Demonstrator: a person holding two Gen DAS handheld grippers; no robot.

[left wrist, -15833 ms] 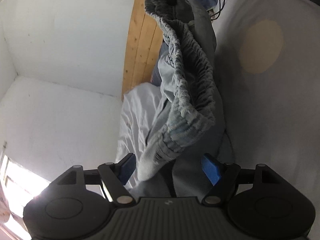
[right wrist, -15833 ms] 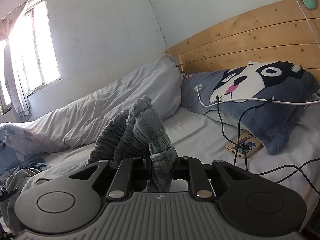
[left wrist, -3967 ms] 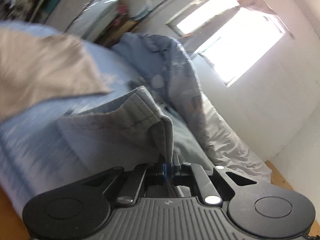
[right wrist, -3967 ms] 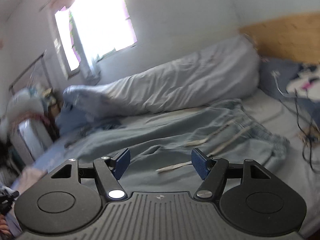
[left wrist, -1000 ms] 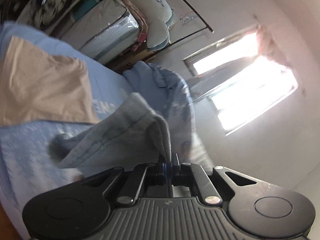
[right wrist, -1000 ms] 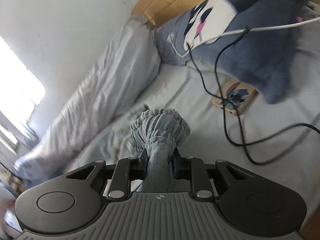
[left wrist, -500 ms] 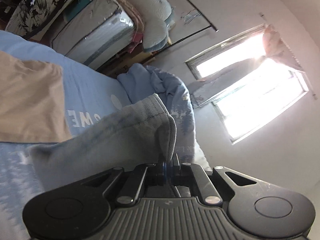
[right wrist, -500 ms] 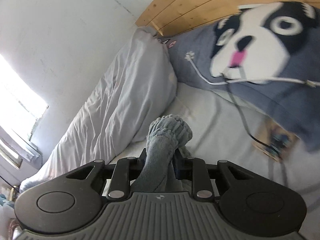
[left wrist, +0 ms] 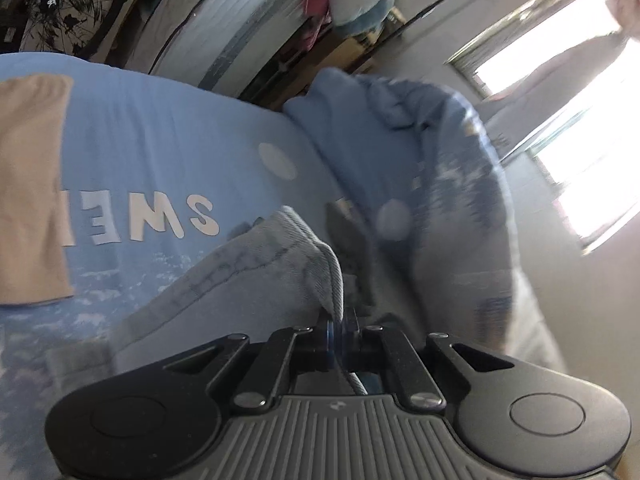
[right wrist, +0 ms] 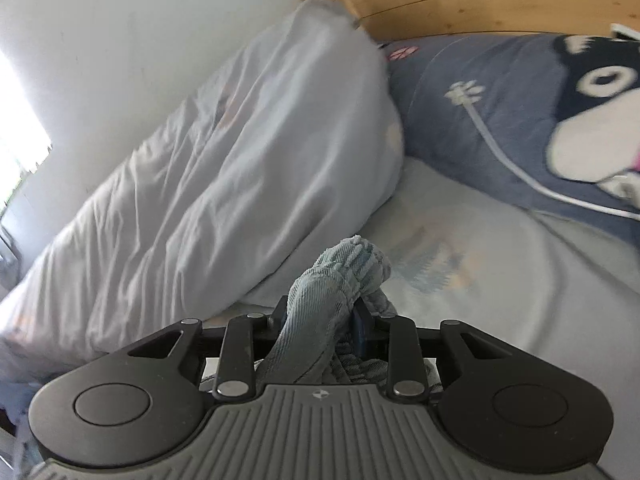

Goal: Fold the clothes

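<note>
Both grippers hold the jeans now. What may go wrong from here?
The left gripper pinches only a thin hem edge of the jeans, so it may slip out. The right gripper clamps a thick bunch of waistband, which may give an uneven fold. A white cable lies on the pillow nearby and might snag.

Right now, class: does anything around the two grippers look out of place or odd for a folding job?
Mostly fine: both grippers grip the grey trousers, the right gripper on the bunched waistband. One oddity: a white cable trails across the dog-face pillow near the working area, where the cloth could snag it.
</note>
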